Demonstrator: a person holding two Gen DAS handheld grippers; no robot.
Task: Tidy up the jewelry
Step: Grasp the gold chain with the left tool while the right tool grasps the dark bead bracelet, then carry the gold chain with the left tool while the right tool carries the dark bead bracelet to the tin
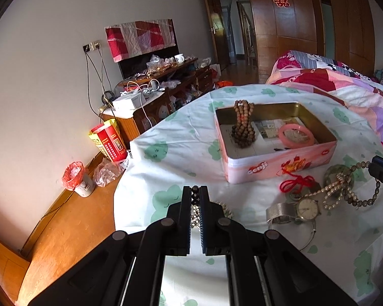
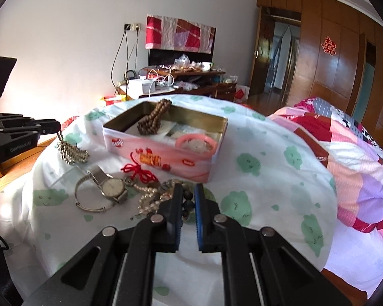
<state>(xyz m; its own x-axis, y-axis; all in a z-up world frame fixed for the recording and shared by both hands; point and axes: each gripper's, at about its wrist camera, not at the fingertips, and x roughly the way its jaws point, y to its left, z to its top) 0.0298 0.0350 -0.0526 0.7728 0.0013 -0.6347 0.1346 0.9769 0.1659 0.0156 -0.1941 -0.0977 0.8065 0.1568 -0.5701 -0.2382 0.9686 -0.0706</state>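
A pink tin box [image 1: 275, 164] [image 2: 155, 159] stands open on the white cloth. It holds a brown bead bracelet coil [image 1: 243, 125] [image 2: 152, 119] and a pink bangle [image 1: 296, 135] [image 2: 195, 144]. My left gripper [image 1: 195, 191] [image 2: 57, 127] is shut on a gold-and-dark bead string [image 1: 195, 213] [image 2: 70, 151] that hangs down to the cloth. My right gripper [image 2: 187, 191] is shut on a dark bead strand [image 2: 187, 201] in the jewelry pile; its tip shows in the left wrist view [image 1: 381, 172]. A wristwatch [image 1: 293, 210] [image 2: 109, 187], a red knotted cord [image 1: 295, 182] [image 2: 138, 172] and pearl beads [image 1: 342, 191] [image 2: 150, 200] lie beside it.
The cloth covers a round surface [image 1: 181, 158] beside a bed with a patchwork quilt [image 1: 344, 84] [image 2: 357, 158]. A cluttered wooden cabinet [image 1: 160, 94] stands at the wall. A small bin [image 1: 79, 181] and a red carton [image 1: 109, 140] stand on the wood floor.
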